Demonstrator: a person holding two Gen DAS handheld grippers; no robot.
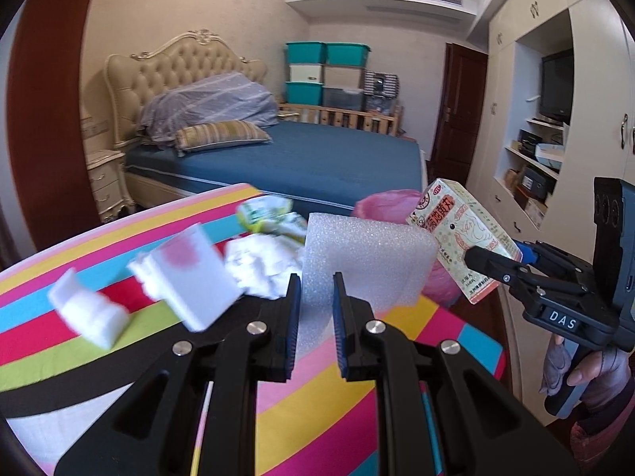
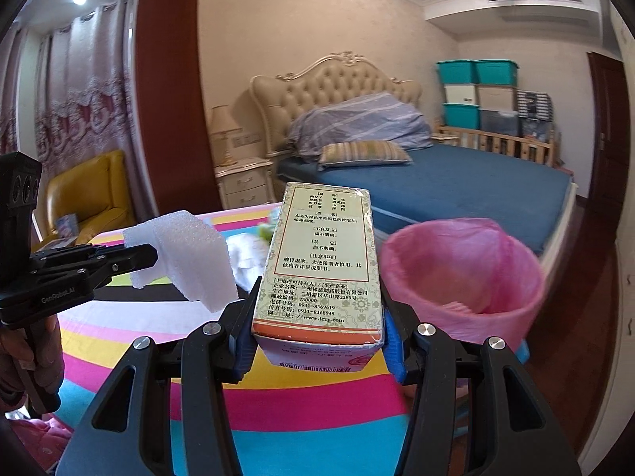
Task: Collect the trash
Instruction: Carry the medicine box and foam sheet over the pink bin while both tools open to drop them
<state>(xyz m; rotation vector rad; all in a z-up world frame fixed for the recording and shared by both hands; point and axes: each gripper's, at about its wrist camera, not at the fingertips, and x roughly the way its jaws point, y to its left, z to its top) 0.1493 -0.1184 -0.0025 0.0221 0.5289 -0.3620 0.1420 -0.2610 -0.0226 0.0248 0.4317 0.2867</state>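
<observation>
My left gripper (image 1: 315,289) is shut on a white foam sheet (image 1: 365,261) and holds it above the striped table (image 1: 79,341); the sheet also shows in the right wrist view (image 2: 190,254). My right gripper (image 2: 317,325) is shut on a cream medicine box (image 2: 325,261), held up beside the pink-lined trash bin (image 2: 464,281). In the left wrist view the box (image 1: 460,234) is in front of the bin (image 1: 381,206). On the table lie white foam blocks (image 1: 190,277), a smaller foam piece (image 1: 87,313), crumpled tissue (image 1: 262,265) and a green-white wrapper (image 1: 270,214).
A bed with a blue cover (image 1: 317,158) stands behind the table. A nightstand (image 1: 107,182) is at its left, shelving with a TV (image 1: 555,87) at the right. A yellow armchair (image 2: 87,198) stands at the far left. The bin stands off the table's right edge.
</observation>
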